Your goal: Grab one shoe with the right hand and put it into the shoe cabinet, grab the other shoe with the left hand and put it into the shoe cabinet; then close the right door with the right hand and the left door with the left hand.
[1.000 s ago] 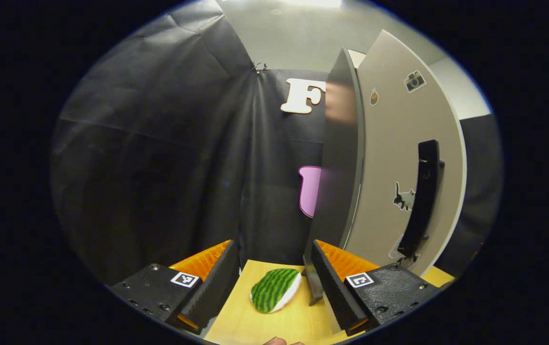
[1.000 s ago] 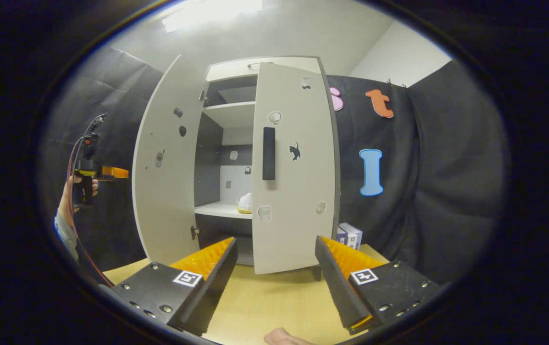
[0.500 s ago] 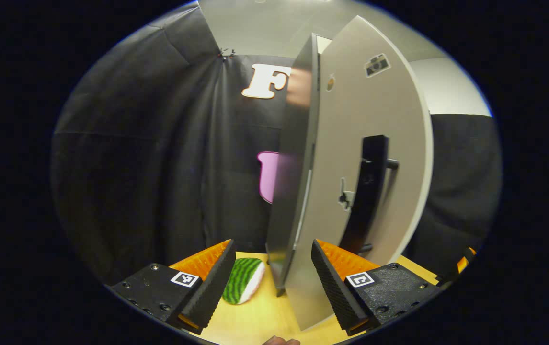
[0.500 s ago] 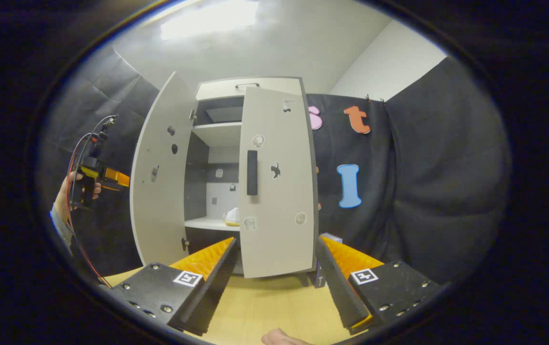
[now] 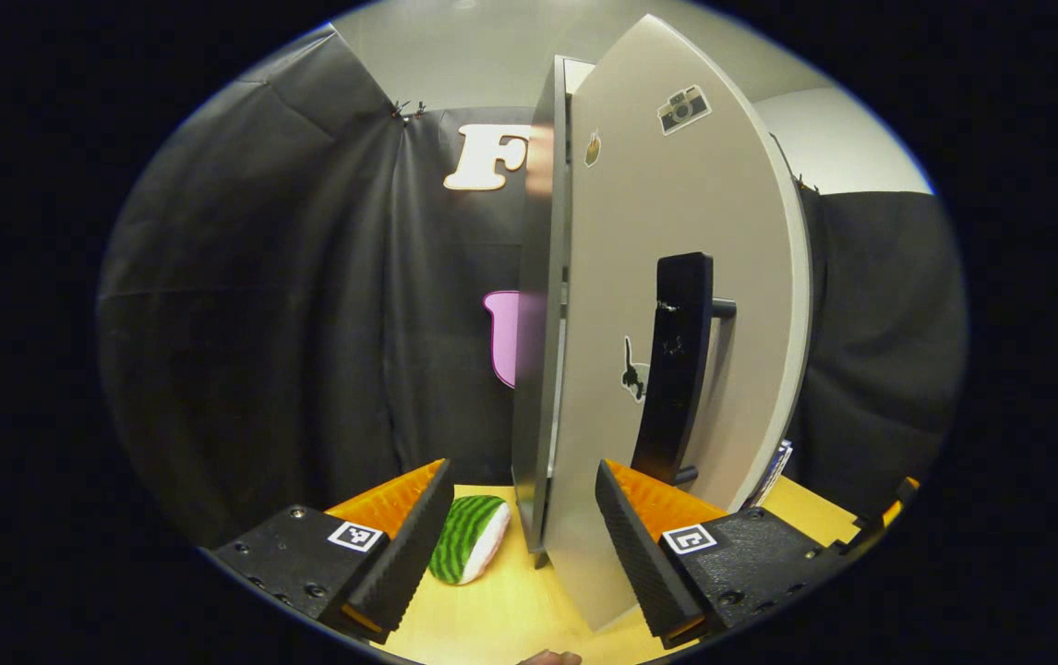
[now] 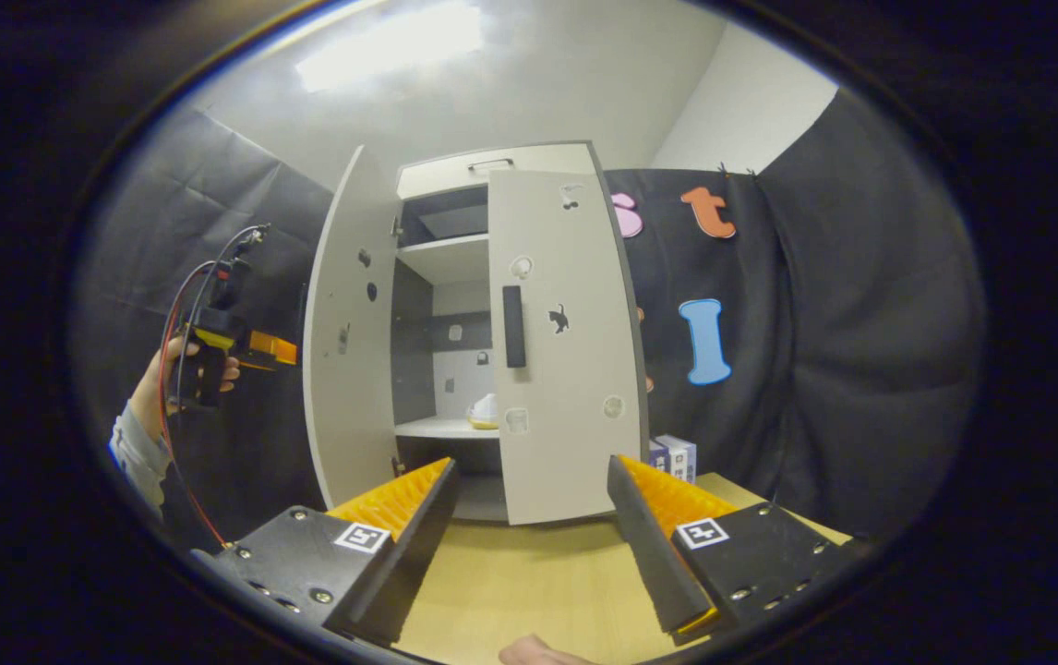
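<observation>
The pale grey shoe cabinet (image 6: 492, 175) stands on the tabletop (image 6: 529, 582), right door (image 6: 566, 369) nearly closed, left door (image 5: 677, 305) swung wide. A shoe (image 6: 483, 412) sits on its middle shelf. Left tongs (image 5: 520, 545) gape empty beside the left door's outer edge; right tongs (image 6: 529, 545) gape empty, well before the cabinet.

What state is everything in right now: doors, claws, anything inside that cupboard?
Pale grey left cabinet door: open.
Pale grey right cabinet door: shut or nearly so.
Left claw: open, empty.
Right claw: open, empty.
Pale shoe: on the cabinet's shelf.
Green striped watermelon-slice toy: lying on the table.
</observation>
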